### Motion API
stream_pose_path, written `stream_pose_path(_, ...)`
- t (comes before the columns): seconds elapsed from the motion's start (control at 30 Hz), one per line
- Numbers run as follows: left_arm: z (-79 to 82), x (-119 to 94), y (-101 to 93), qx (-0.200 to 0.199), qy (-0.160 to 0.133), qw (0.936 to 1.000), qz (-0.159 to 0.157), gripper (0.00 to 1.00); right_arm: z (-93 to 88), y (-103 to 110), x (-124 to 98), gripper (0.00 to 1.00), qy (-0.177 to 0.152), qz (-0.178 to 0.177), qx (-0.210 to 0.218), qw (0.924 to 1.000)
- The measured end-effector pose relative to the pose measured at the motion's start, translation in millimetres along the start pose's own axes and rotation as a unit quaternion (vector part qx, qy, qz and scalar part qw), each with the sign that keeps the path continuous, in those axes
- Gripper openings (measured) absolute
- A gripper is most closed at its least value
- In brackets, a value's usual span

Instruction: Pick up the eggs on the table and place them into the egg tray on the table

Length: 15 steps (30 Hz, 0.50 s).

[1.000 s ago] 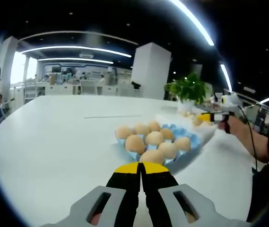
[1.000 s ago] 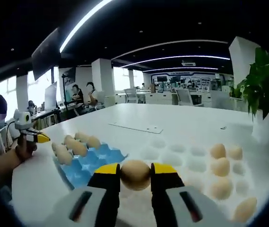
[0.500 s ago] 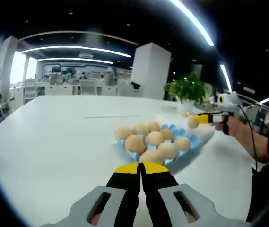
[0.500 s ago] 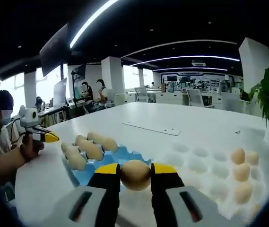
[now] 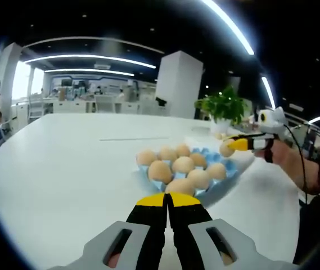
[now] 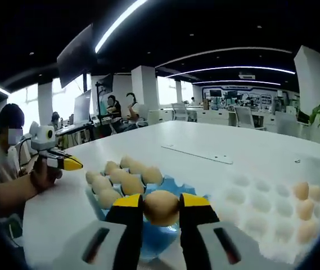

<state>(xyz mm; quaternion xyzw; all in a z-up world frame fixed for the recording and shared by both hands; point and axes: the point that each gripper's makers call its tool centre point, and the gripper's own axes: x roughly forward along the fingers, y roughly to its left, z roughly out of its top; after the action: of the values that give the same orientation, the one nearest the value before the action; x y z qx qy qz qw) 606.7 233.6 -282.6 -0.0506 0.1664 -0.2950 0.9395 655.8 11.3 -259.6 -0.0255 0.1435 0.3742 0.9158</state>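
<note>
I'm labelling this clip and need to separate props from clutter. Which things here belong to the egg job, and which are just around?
Job:
- right tool with its egg
- blue egg tray
- white tray of eggs
- left tool

Just around:
- potted plant
- flat strip on table

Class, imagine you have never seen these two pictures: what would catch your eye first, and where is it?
First, the brown egg clamped between the yellow-tipped jaws of the right gripper, low in the right gripper view. Just beyond it lies the blue egg tray on the white table, with brown eggs along its far side. In the left gripper view, the left gripper points at that tray, jaws together.
</note>
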Motion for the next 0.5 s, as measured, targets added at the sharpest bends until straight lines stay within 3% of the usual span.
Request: stream_pose_path(0.5, -0.5, -0.4, -4.0, 0.000, 0.000, 1.0000, 0.000, 0.01, -5.9, 36.4, 15.1, 0.25, 0.013, 0.036, -0.016, 0.9991)
